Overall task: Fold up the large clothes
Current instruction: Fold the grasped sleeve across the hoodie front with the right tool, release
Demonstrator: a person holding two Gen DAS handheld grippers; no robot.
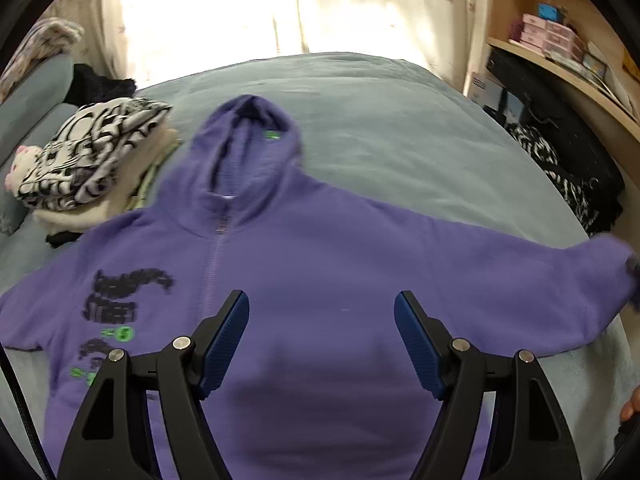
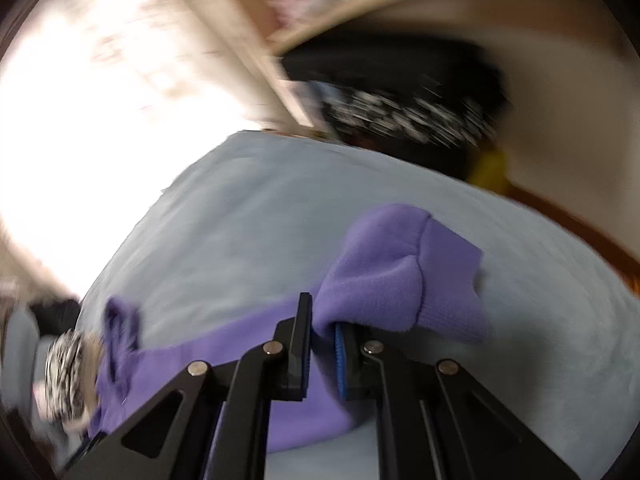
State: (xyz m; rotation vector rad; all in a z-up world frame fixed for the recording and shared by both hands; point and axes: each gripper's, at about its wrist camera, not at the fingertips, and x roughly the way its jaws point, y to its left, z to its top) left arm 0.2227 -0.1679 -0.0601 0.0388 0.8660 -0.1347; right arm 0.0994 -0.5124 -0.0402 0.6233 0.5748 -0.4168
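Note:
A purple zip hoodie [image 1: 304, 264] lies face up on the grey-blue bed cover [image 1: 384, 120], hood pointing away, sleeves spread, black and green print on its left chest. My left gripper [image 1: 322, 312] hovers over the chest, jaws wide apart, nothing between the blue pads [image 1: 416, 344]. In the right wrist view, my right gripper [image 2: 322, 320] is shut on the hoodie's sleeve [image 2: 384, 276] near the cuff, with fabric bunched up between the fingers. That view is blurred by motion.
A stack of folded clothes [image 1: 92, 160] topped by a black-and-white patterned piece sits at the bed's left. Dark clothing [image 1: 560, 152] lies off the bed's right edge under a wooden shelf [image 1: 560, 52]. Bright curtains [image 1: 248, 8] hang behind the bed.

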